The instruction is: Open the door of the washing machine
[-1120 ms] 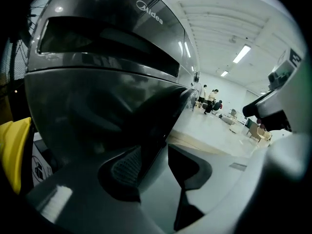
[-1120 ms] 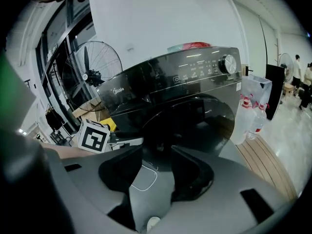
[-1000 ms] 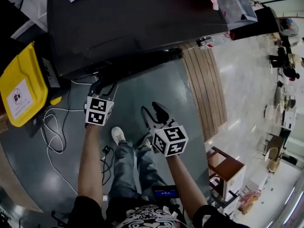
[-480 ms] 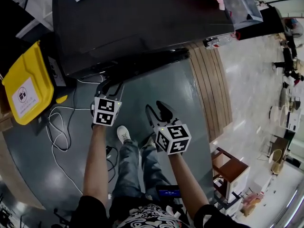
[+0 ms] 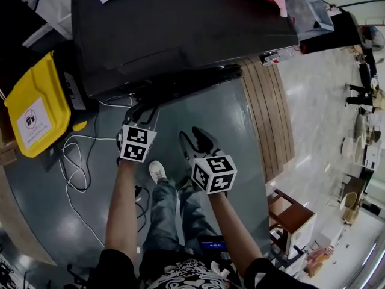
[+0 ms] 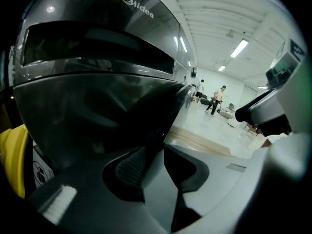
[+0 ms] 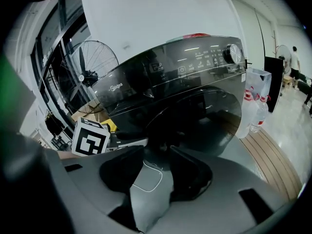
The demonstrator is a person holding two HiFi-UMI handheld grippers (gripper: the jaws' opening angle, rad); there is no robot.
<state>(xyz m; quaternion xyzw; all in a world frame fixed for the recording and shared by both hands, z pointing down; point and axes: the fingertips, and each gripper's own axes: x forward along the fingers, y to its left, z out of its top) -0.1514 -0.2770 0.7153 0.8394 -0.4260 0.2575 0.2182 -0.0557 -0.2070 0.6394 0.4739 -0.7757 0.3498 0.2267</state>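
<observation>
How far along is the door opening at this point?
Done: the tongs of the left gripper straddle the edge of the door. In hand: they have just been closing, not yet clamped. Left: swing the door out from the washing machine; it lies along the front. The right gripper hangs open, empty.

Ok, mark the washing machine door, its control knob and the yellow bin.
washing machine door (image 5: 192,80), head view, upper edge.
control knob (image 7: 234,54), right gripper view, its face.
yellow bin (image 5: 47,90), head view, top face.

black washing machine (image 5: 180,29), yellow bin (image 5: 33,110), grey floor (image 5: 228,119), brown planks (image 5: 264,113)
</observation>
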